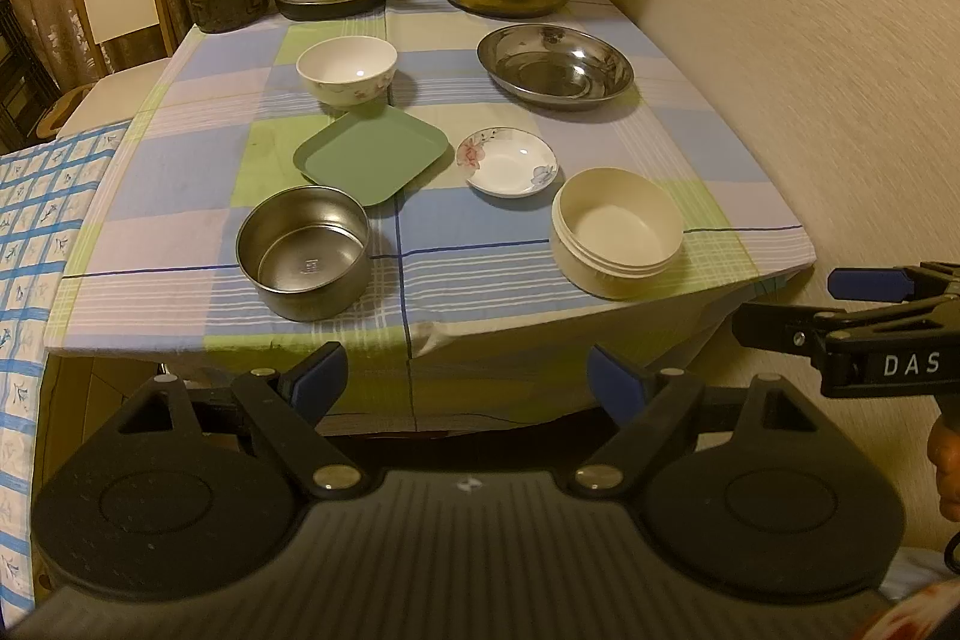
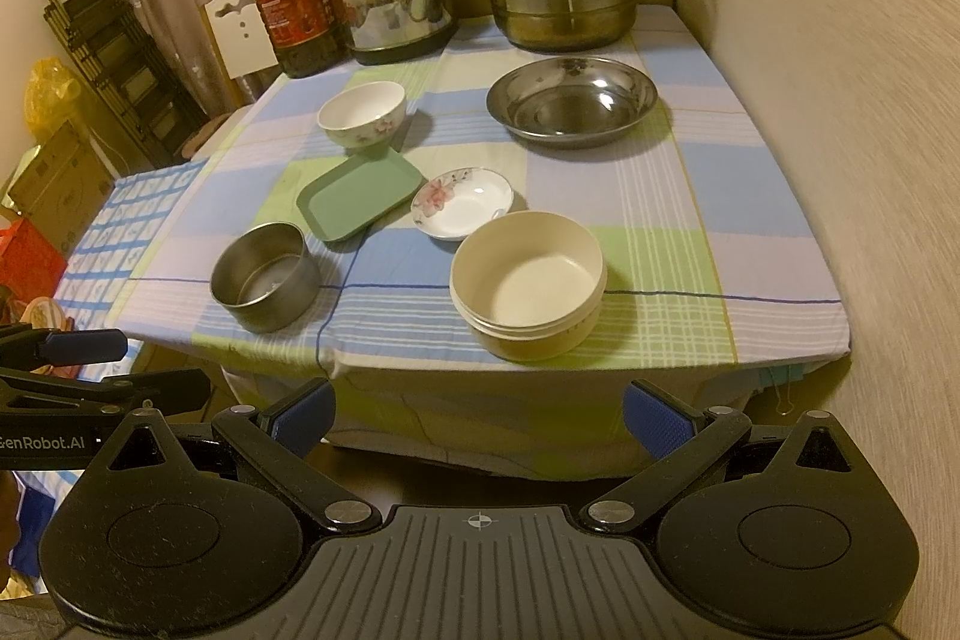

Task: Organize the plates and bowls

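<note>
Checked cloth covers the table (image 1: 600, 280). Both grippers, left gripper (image 1: 465, 379) and right gripper (image 2: 477, 412), hang wide apart and empty before its near edge. Best start: right takes the cream bowl (image 2: 528, 283) by its rim, squarely, clear of the floral saucer (image 2: 462, 202).

Six upright, empty dishes are spread apart: a steel bowl (image 1: 303, 253), green tray (image 1: 372, 157), flowered bowl (image 1: 347, 71), flowered saucer (image 1: 507, 161), cream bowl (image 1: 618, 232) and steel basin (image 1: 555, 65).
</note>
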Tool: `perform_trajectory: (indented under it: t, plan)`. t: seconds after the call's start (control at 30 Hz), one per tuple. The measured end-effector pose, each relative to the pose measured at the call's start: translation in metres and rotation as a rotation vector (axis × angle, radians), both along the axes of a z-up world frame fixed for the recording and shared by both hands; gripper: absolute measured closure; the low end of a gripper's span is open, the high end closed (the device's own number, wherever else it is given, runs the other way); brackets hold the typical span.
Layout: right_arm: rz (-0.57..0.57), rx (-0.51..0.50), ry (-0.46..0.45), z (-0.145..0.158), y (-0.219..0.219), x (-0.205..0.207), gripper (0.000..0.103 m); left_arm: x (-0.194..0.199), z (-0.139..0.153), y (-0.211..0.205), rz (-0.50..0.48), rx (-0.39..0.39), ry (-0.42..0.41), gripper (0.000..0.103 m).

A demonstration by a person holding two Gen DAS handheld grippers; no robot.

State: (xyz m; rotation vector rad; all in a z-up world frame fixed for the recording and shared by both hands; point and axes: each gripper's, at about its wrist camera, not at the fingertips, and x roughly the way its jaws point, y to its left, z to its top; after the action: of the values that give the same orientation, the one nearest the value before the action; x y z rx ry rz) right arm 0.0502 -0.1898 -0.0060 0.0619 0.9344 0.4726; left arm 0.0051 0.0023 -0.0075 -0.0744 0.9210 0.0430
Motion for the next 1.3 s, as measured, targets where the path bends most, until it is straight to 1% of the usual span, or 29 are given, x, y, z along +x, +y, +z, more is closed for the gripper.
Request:
perform_trajectory:
  t: [0.23, 0.3, 0.5, 0.77, 1.0, 1.13, 1.17, 1.23, 1.27, 1.3]
  plan:
    - [0.001, 0.004, -0.003, 0.005, -0.007, 0.004, 0.001, 0.001, 0.000, 0.000, 0.000, 0.001, 0.000, 0.017]
    - [0.003, 0.004, -0.008, -0.001, -0.004, 0.002, 0.001, 0.002, 0.000, -0.001, 0.002, 0.003, -0.002, 0.017]
    - [0.006, 0.009, -0.014, 0.001, -0.009, 0.004, 0.001, 0.005, 0.004, -0.012, 0.005, 0.011, -0.006, 0.017]
    - [0.019, 0.013, -0.034, 0.000, -0.014, 0.009, 0.001, 0.006, 0.005, -0.014, 0.028, 0.004, -0.009, 0.017]
    - [0.031, 0.023, -0.050, -0.004, -0.010, 0.021, 0.001, 0.015, 0.006, -0.005, 0.063, 0.018, -0.036, 0.017]
    - [0.037, 0.034, -0.061, -0.003, -0.002, 0.032, 0.001, 0.024, 0.008, 0.010, 0.075, 0.015, -0.050, 0.017]
    - [0.038, 0.039, -0.066, -0.002, 0.002, 0.035, 0.002, 0.027, 0.008, 0.015, 0.076, 0.012, -0.052, 0.017]
    - [0.045, 0.054, -0.070, -0.002, 0.010, 0.043, 0.007, 0.034, 0.008, 0.026, 0.075, 0.009, -0.057, 0.017]
    - [0.050, 0.061, -0.069, -0.002, 0.014, 0.047, 0.011, 0.039, 0.007, 0.033, 0.074, 0.011, -0.061, 0.018]
    - [0.051, 0.070, -0.066, -0.002, 0.020, 0.052, 0.013, 0.044, 0.007, 0.039, 0.072, 0.014, -0.064, 0.018]
